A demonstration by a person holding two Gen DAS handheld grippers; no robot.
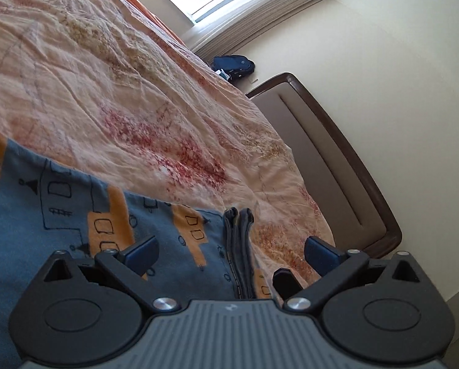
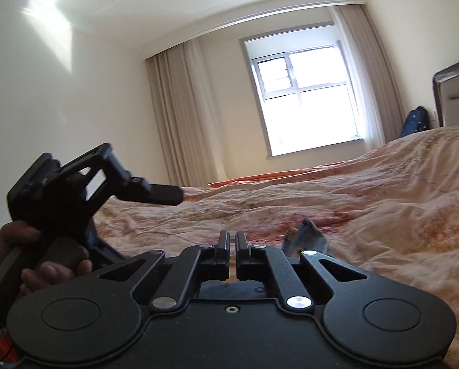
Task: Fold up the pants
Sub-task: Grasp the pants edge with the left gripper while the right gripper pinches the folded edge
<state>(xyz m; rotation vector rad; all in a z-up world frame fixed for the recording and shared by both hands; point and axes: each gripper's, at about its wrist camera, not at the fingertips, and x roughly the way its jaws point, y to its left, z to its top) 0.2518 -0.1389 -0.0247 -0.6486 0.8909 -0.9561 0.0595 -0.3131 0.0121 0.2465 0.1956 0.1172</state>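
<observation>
The pants (image 1: 75, 215) lie on the bed (image 1: 121, 92); left tongs (image 1: 229, 249) gape over the waistband, right tongs (image 2: 232, 246) pinch fabric, which may slip and skew the fold

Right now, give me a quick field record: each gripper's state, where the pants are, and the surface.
left gripper: open, jaws wide apart over the pants' dark cuff edge
right gripper: jaws nearly together, a sliver of orange fabric shows between them; grip not certain
pants: blue with orange print, lying on the bedspread
bedspread: peach floral, wrinkled
headboard: at the bed's end
</observation>
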